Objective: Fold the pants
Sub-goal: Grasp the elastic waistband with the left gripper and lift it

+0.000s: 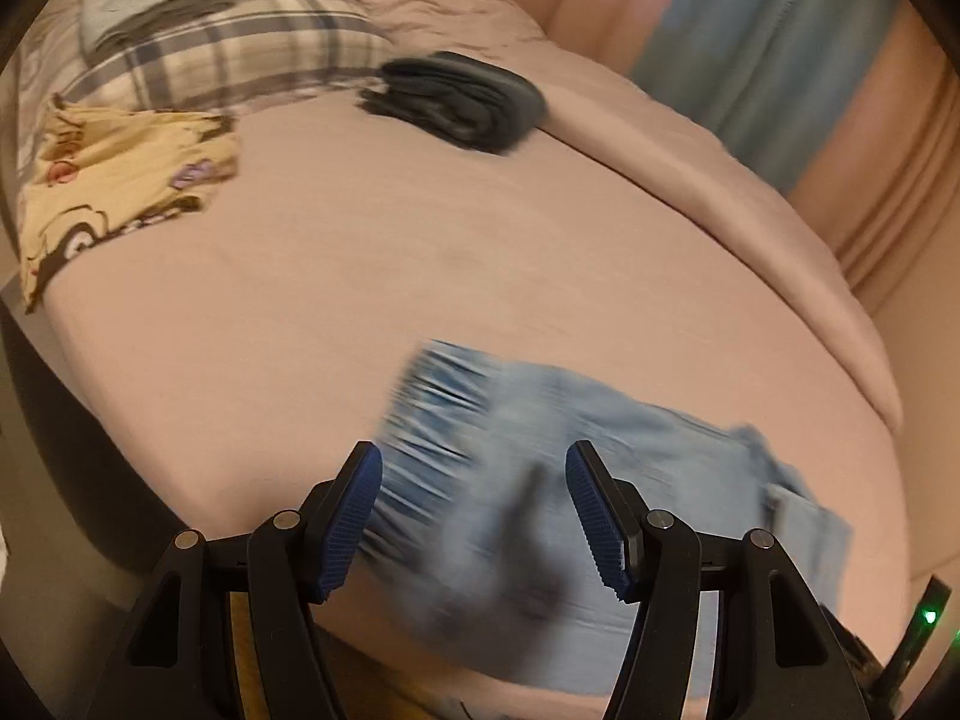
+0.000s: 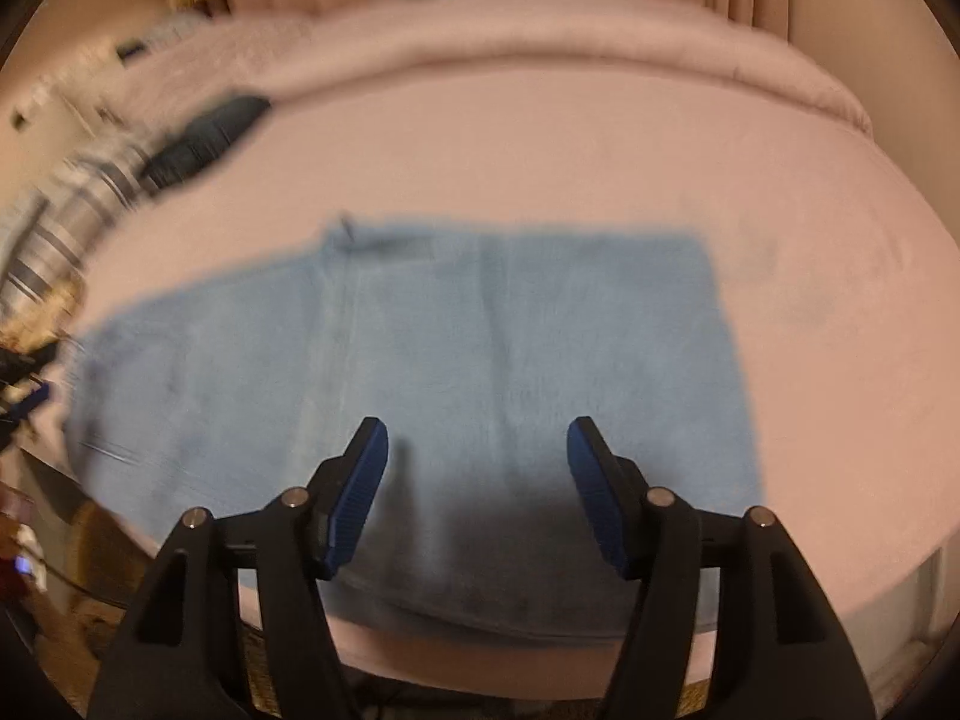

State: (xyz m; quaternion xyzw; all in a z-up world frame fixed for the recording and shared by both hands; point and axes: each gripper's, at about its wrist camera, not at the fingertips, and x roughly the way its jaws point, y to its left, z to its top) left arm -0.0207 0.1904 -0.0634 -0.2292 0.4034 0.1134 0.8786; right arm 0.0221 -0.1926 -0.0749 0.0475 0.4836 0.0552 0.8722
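The light blue jeans point(image 2: 420, 360) lie flat in a folded rectangle near the front edge of the bed point(image 2: 600, 138), set down where both claws can reach. The left claw point(image 1: 474, 516) and right claw point(image 2: 477, 492) hover above the denim with jaws apart, gripping nothing. Judgement: a fold is laid. A folded dark garment point(image 1: 456, 99) sits well apart, likely finished.
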